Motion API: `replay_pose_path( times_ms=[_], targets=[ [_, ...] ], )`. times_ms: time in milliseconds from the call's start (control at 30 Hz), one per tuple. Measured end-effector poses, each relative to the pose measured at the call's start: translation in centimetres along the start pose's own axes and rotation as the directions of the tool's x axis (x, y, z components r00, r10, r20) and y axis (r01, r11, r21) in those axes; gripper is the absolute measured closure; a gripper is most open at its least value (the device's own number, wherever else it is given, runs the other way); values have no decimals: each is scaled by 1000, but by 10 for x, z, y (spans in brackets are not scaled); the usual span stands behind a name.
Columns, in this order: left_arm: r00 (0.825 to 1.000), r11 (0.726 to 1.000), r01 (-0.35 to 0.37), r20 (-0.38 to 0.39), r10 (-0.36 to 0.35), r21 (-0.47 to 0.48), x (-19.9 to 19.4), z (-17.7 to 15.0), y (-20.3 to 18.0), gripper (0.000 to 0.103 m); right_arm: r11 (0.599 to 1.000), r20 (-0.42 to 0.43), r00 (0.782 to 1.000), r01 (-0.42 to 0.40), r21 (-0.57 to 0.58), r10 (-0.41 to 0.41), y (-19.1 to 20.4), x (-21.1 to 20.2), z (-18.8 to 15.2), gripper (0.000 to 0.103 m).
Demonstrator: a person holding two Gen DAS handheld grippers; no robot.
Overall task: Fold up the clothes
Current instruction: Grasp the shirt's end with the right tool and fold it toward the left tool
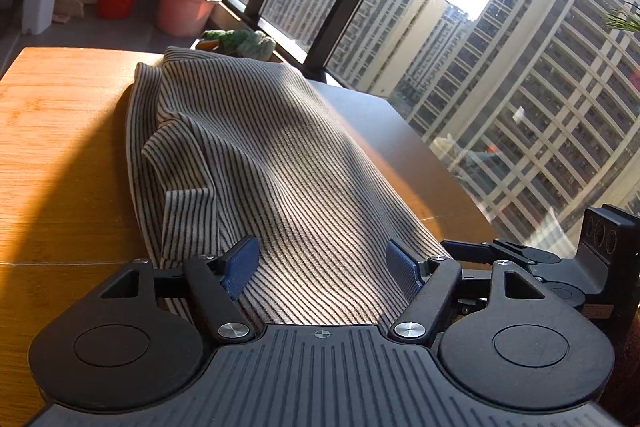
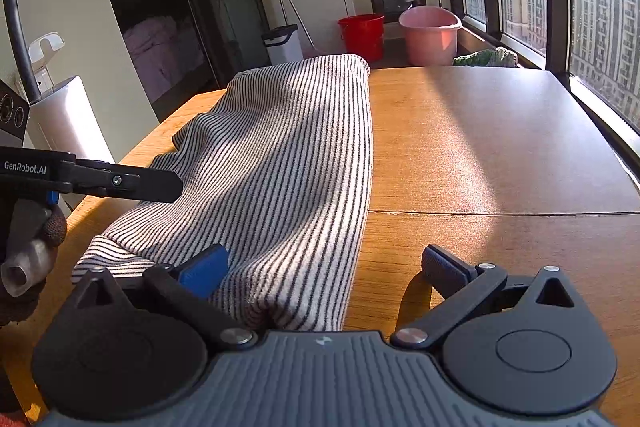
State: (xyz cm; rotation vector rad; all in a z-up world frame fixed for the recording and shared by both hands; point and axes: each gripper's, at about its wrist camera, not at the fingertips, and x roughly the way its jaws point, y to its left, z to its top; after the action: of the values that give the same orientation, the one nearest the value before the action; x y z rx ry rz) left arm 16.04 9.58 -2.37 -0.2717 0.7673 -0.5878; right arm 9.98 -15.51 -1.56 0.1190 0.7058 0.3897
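Observation:
A grey garment with thin black stripes lies folded into a long strip on the wooden table. A sleeve flap sits folded over its left side. My left gripper hovers over the near end of the strip, its blue pads wide apart with flat cloth under the gap and nothing pinched. In the right wrist view the same striped garment runs away from me. My right gripper is open over its near right corner, one pad above the cloth, the other above bare wood. The left gripper shows at the left edge, held by a gloved hand.
A red bucket, a pink bucket and a white bin stand on the floor beyond the table's far end. A green knitted item lies by the window sill. Tall windows line the right side. The table right of the garment is bare wood.

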Motion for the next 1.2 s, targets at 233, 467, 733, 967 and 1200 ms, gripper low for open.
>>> replay_pose_path(
  times_ms=[233,467,733,967,1200],
  targets=[
    [1000,998,-11,8,10,59,-3,-8,-5,27,987,104,993,71,-145,-56,27,-19,1,0],
    [1000,1000,8,22,-8,-6,-3,-4,4,27,942,33,993,-93,-322,109,71,-22,-4,51],
    [1000,1000,-16,24,16,-9,-14,-4,0,22,930,28,995,-80,-360,96,77,-15,-11,48],
    [991,991,-126,57,124,41,-41,-6,-2,7,878,20,978,-176,-446,206,75,-48,-7,21],
    [976,980,-197,100,194,21,-76,-4,14,7,748,-64,982,-176,-641,176,100,-38,-21,20]
  ],
)
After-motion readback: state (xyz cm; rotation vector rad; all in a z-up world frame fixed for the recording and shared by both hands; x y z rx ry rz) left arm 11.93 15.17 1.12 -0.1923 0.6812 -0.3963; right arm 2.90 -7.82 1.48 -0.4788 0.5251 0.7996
